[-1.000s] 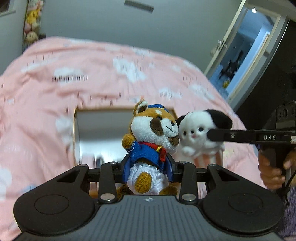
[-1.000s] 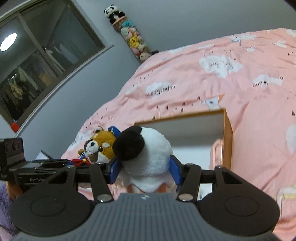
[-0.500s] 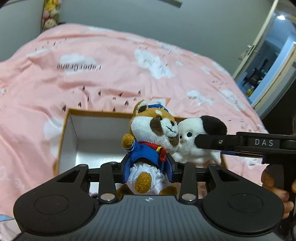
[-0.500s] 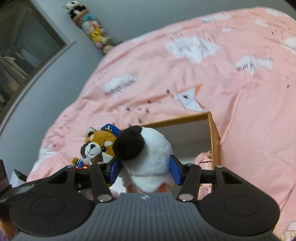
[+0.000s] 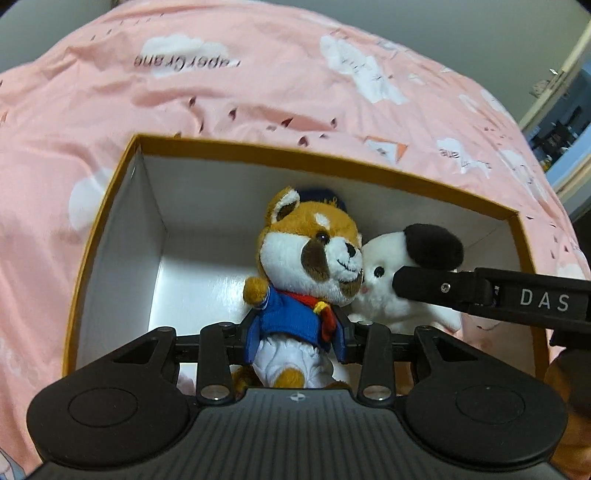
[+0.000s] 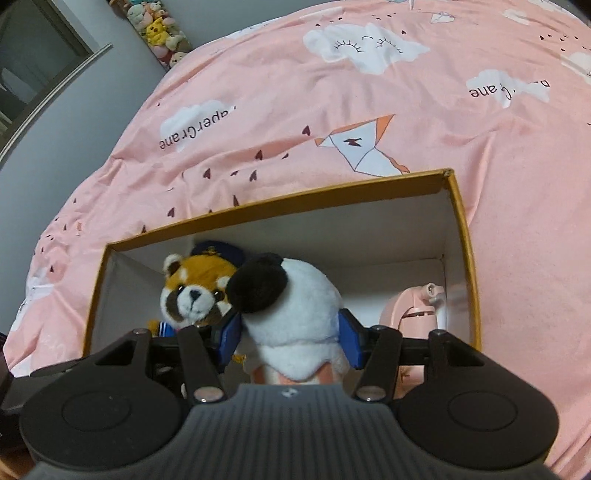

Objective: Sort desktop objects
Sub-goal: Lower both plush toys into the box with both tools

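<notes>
My left gripper [image 5: 295, 341] is shut on a red panda plush [image 5: 306, 266] in a blue coat and cap, its blue pads pressing the toy's waist. My right gripper [image 6: 290, 338] is shut on a white plush dog with a black ear [image 6: 291, 314]. Both toys hang side by side, touching, inside the open mouth of an orange-rimmed cardboard box [image 5: 314, 162] with white walls. The same red panda plush [image 6: 195, 291] shows left of the dog in the right wrist view, and the dog [image 5: 402, 273] peers from behind the right gripper's arm [image 5: 491, 295] in the left wrist view.
The box [image 6: 461, 221] lies on a bed with a pink cloud-print cover [image 6: 332, 110]. A pink object [image 6: 413, 306] rests in the box's right end. Stacked plush toys [image 6: 159, 26] stand by a grey wall; a doorway [image 5: 561, 122] is at the right.
Both grippers have come down and forward with their toys, from above the bed into the mouth of the box. The views now tilt more steeply downward, and the box fills more of each.
</notes>
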{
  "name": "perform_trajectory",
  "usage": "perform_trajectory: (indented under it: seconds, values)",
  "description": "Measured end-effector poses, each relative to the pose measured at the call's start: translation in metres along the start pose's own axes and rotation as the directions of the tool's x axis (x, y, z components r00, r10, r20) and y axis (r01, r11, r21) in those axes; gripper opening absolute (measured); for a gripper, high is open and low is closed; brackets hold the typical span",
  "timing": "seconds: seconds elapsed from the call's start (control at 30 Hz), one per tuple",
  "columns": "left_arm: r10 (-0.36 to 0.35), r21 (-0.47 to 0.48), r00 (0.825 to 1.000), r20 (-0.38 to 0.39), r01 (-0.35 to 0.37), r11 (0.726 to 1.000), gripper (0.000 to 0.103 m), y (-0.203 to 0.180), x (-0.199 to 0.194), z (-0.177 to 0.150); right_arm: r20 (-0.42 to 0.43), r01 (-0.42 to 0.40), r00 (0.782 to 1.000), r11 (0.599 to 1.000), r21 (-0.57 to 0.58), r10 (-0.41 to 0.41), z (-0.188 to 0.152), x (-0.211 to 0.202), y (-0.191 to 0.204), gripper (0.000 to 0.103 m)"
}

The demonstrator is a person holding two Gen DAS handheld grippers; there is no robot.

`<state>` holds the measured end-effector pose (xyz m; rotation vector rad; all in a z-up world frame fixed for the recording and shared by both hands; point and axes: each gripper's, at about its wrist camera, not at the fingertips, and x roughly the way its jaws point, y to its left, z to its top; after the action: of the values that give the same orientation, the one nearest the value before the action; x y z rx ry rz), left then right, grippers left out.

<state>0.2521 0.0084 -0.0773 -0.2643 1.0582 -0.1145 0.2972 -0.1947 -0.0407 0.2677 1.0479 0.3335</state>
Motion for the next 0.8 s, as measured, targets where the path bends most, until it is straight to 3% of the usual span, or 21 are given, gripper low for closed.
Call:
perform_trajectory:
  seconds: [0.37,0.67,0.8]
  values:
    - [0.020,-0.036,0.996,-0.091,-0.023,0.999,0.047,0.013,0.017,0.006,-0.061,0.052,0.997,0.998,-0.035,-0.054,-0.004,0.014,0.005,0.061]
    - [0.038,0.003,0.997,-0.069,-0.038,0.999,0.051,0.013,0.005,0.005,0.019,0.096,0.995,0.976,-0.196,-0.094,-0.014,-0.009,0.022,0.067]
    - [0.044,0.008,0.999,-0.022,-0.044,0.999,0.053,0.016,-0.011,0.004,0.069,0.136,0.990,0.943,-0.303,-0.121,-0.023,-0.019,0.031,0.067]
